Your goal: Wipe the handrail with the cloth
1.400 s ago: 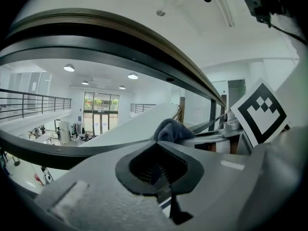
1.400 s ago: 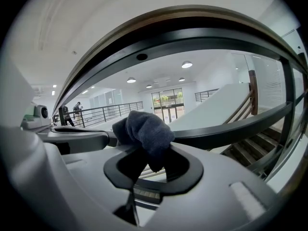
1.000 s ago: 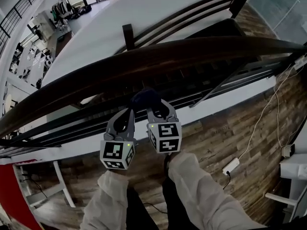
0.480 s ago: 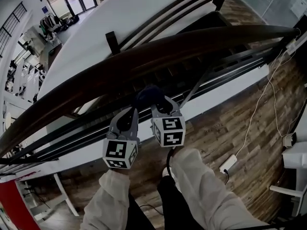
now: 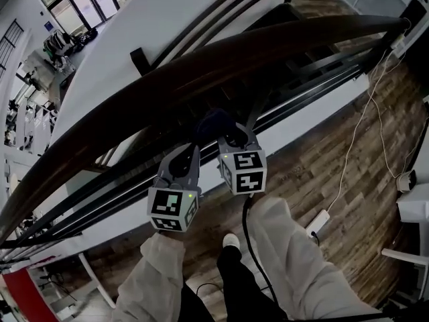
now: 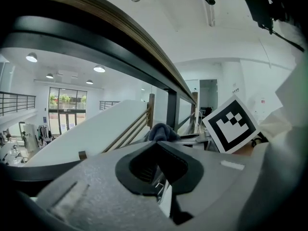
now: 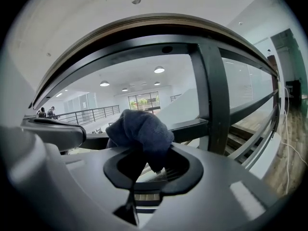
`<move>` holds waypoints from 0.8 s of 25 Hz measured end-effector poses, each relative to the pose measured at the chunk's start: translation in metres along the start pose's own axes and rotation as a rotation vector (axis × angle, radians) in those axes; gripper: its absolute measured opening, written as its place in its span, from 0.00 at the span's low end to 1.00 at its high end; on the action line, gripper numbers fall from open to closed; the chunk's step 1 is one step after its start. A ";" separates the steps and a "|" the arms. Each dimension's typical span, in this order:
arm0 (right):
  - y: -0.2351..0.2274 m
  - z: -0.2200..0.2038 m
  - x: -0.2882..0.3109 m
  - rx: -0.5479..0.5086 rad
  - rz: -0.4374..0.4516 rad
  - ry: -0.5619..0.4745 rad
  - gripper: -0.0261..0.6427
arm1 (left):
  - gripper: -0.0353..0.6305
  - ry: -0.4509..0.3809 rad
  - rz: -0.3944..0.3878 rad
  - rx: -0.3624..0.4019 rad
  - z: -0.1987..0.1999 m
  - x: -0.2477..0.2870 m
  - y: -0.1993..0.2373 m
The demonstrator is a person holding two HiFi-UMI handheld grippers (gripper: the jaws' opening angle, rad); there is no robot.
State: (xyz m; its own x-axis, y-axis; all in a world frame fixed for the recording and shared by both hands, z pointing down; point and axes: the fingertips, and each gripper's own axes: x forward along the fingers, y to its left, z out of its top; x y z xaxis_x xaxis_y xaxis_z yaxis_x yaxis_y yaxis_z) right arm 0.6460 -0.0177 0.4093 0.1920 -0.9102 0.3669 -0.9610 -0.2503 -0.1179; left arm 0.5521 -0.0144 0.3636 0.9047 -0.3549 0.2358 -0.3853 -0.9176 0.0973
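Dark brown curved wooden handrail sweeps from lower left to upper right in the head view, with black metal balustrade bars under it. Both tools sit side by side just below the rail's near edge. Right hand-held gripper is clamped on a small dark blue bunched cloth. In the right gripper view the cloth bulges up out of the pinched jaws of that hand-held gripper, with one fold hanging down into the dark opening behind them. The handrail arcs overhead there, and the cloth is below it, apart from the wood, at the level of a lower black bar. Left hand-held gripper is just beside the right one, its tip close to the cloth. In the left gripper view its jaws are drawn together with nothing between them; the cloth shows just beyond the tip, and the right tool's black-and-white marker cube is to the right. The handrail crosses the upper left of that view. White sleeves hold both tools. Brown wood-plank floor lies below, with a white cable and power strip on it.
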 end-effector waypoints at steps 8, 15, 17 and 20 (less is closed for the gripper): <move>-0.061 0.008 -0.003 0.049 -0.055 -0.004 0.18 | 0.05 0.017 -0.048 0.006 0.004 0.038 -0.029; -0.087 0.012 -0.005 0.071 -0.099 -0.010 0.18 | 0.05 0.028 -0.070 0.006 0.003 0.050 -0.037; -0.086 0.012 -0.006 0.070 -0.109 -0.014 0.18 | 0.05 0.024 -0.070 0.005 0.002 0.047 -0.035; -0.082 0.013 -0.010 0.060 -0.132 -0.026 0.17 | 0.05 0.020 -0.064 -0.001 -0.001 0.037 -0.028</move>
State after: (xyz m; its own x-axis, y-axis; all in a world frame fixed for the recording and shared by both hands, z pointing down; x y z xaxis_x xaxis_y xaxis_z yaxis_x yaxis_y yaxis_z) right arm 0.7256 0.0079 0.4038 0.3220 -0.8759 0.3593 -0.9134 -0.3872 -0.1254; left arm 0.5966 -0.0019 0.3702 0.9238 -0.2915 0.2481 -0.3267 -0.9382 0.1141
